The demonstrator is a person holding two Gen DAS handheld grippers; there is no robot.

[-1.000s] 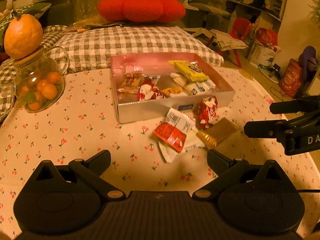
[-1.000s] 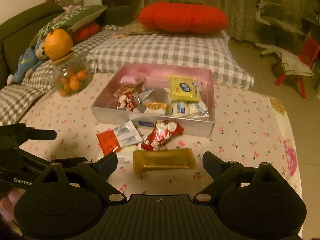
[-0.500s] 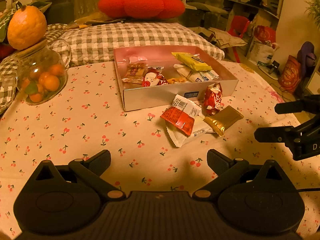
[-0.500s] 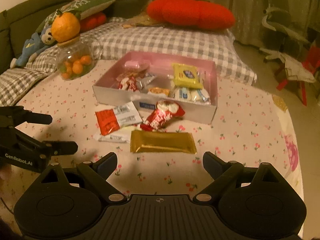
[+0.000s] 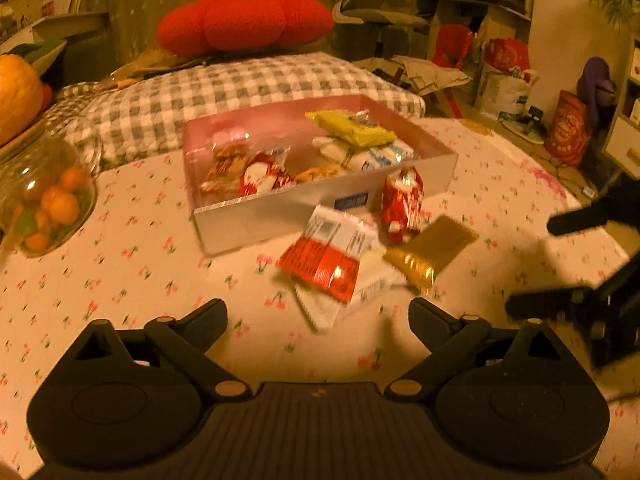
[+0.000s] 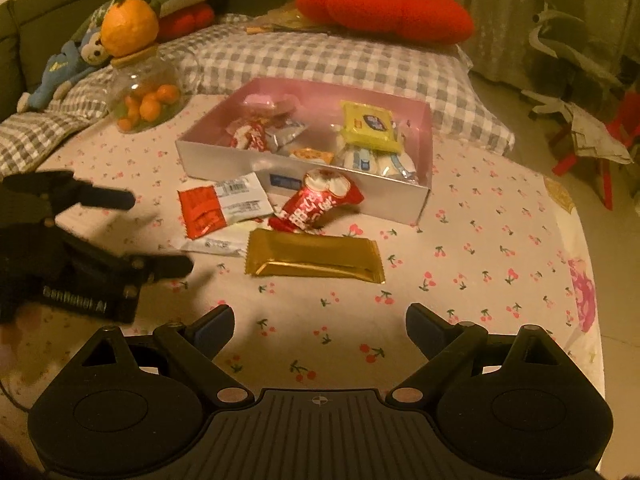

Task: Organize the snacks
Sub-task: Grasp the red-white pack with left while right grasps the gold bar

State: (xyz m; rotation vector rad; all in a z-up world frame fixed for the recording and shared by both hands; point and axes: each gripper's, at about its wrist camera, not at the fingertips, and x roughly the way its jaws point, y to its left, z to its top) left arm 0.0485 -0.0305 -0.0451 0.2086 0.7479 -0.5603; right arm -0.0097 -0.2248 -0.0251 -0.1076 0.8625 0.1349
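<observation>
Nearest in the left wrist view, the left gripper (image 5: 318, 316) hangs over the cherry-print tablecloth (image 5: 132, 280), jaws spread wide with nothing between them; they have just been closing a little. The right gripper (image 6: 320, 320) likewise stands wide open and empty above the cloth, its fingers well short of the wrappers. Each tool shows at the edge of the other's view, jaws apart.

Just beyond the fingertips lies the loose pile of snacks. A gold foil bar (image 6: 314, 258) lies flat, closest to the right gripper. Beside it a red-and-white packet (image 6: 220, 206) overlaps a white wrapper (image 6: 212, 245) that pokes out underneath. A red foil candy bag (image 6: 316, 202) sits tilted with its top end against the front wall of the box.

The box (image 6: 224, 162) is a shallow silver tray with a pink inside, standing on the cloth behind the loose pile. In it lie a yellow packet (image 6: 370, 126) on top of white-and-blue wrapped pieces (image 6: 376, 162) at the right, a small orange packet (image 6: 312, 156) near the front wall, a red-and-white candy bag (image 6: 250, 136) at the left, and a pale pink item (image 6: 258, 100) at the back corner.

Left of the box stands a glass jar of small oranges (image 6: 146, 98) with a big orange (image 6: 129, 29) on its lid. Behind are a grey checked cushion (image 6: 320, 62), a red tomato-shaped pillow (image 6: 384, 4), and a blue plush toy (image 6: 68, 68)
</observation>
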